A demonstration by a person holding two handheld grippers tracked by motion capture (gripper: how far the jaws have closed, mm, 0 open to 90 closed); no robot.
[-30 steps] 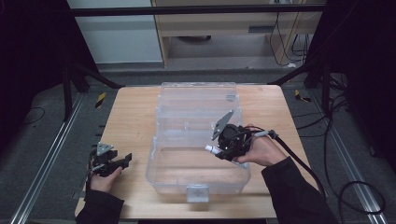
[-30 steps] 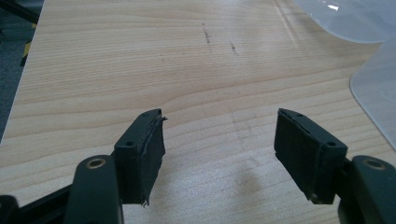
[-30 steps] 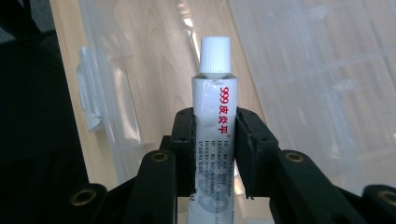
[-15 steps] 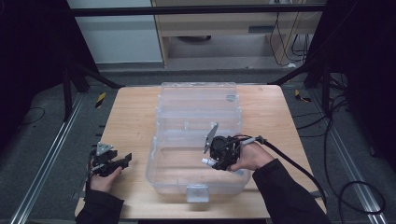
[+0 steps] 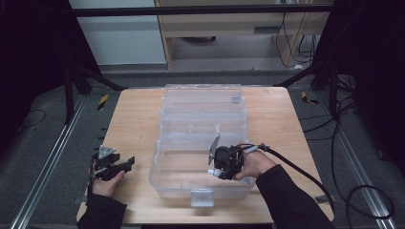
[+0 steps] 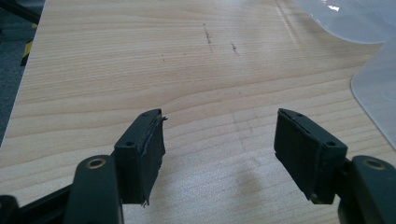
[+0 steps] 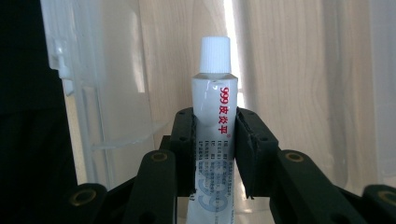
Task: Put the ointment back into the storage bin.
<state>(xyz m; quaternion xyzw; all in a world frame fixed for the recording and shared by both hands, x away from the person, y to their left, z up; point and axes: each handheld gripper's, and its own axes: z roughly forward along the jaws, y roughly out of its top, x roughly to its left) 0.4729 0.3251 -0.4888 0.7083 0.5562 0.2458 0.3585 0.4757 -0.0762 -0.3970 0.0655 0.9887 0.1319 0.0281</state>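
- Pale wood makes up the surface point(image 5: 129, 119), with a strip of bare room on either side of the box and dark floor beyond every edge; nothing else stands on it to catch an arm.
- The clear plastic box point(image 5: 198, 198) lies open in the middle, its lid point(image 5: 200, 102) folded back away from the person. The near tray is the target, and its walls are see-through and easy to misjudge, so I would come down over the tray's middle rather than along a wall.
- The right gripper point(image 5: 216, 171) hangs inside the tray near its right wall, its fingers point(image 7: 184, 140) clamped on a white tube point(image 7: 212, 116) of ointment with red print, cap pointing away from the hand and down toward the floor of the tray.
- To do this step well, I judge: lower until the cap end is almost on the tray floor, tip the tube flat, then part the fingers and lift straight up, clear of the right wall and the divider ridge.
- The left gripper point(image 6: 219, 144) rests over bare wood well left of the box, fingers spread wide with nothing between them; it has open room and need not shift.
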